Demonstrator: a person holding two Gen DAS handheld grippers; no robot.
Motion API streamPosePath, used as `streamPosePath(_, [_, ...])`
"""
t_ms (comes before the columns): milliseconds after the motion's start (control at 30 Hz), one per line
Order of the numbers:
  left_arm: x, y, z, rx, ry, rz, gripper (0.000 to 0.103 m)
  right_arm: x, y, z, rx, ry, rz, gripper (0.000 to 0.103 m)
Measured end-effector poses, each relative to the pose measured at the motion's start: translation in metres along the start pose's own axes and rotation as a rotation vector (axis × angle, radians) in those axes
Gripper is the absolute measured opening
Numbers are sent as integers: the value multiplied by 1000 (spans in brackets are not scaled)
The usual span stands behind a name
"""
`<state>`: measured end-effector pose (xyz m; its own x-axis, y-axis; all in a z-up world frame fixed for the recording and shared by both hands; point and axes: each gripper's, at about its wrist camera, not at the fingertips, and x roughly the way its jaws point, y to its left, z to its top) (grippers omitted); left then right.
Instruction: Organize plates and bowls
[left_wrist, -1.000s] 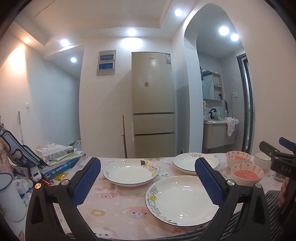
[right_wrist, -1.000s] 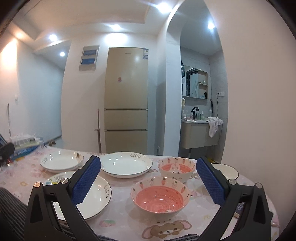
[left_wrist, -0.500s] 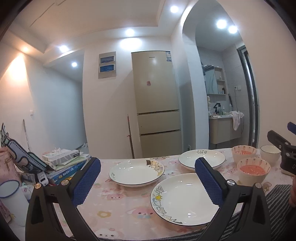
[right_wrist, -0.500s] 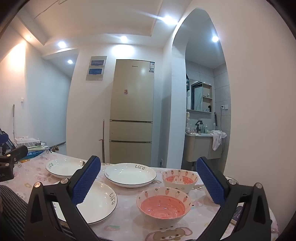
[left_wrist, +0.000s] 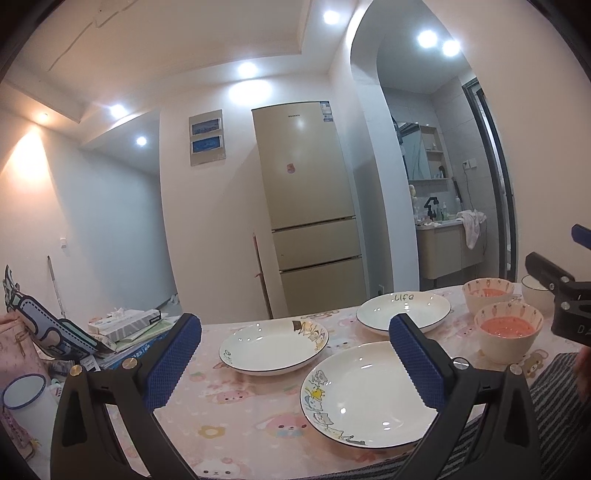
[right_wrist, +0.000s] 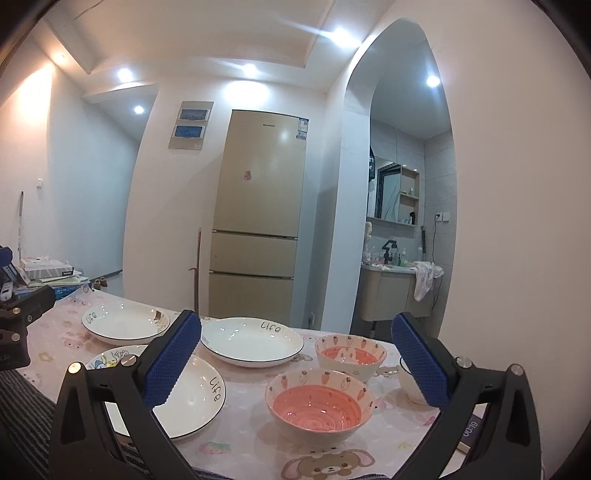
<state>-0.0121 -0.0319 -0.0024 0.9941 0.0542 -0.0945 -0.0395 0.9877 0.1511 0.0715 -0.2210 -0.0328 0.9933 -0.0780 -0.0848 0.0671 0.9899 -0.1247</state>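
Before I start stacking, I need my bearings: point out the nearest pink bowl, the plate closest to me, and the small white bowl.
nearest pink bowl (right_wrist: 317, 406), right wrist view, pink inside bottom.
closest plate (left_wrist: 369, 391), left wrist view, bare white centre.
small white bowl (left_wrist: 533, 291), left wrist view, outer wall.

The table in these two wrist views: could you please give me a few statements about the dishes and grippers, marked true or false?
1. Three white plates lie on the table: the nearest plate, the left plate and the far plate. True.
2. The plates are stacked. False: they lie apart, side by side.
3. Two pink bowls, the near bowl and the rear bowl, stand right of the plates. True.
4. The right gripper is clamped on a bowl. False: it is open and holds nothing.
5. The left gripper is open. True.
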Motion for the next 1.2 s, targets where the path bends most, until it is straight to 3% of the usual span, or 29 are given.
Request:
streamPosePath(167, [6,0,0,-1,25,-10,103,6,-1,0,4,40,52,103])
streamPosePath(367, [1,8,0,-39,1,-13,103,7,2,-2,-15,58,47,103])
streamPosePath(500, [5,8,-1,-44,19,-15,103,9,5,-4,-32,86,121,103])
streamPosePath(667, [15,12,-4,-68,68,-40,103,12,5,-6,-35,97,105,103])
streamPosePath(800, [4,10,-4,-60,7,-45,103,8,1,-4,-16,80,83,103])
streamPosePath(967, [10,7,-3,-52,41,-43,103,6,-1,-3,-5,66,75,103])
streamPosePath(1200, [8,9,-4,-58,29,-31,103,2,-2,-4,0,39,57,102])
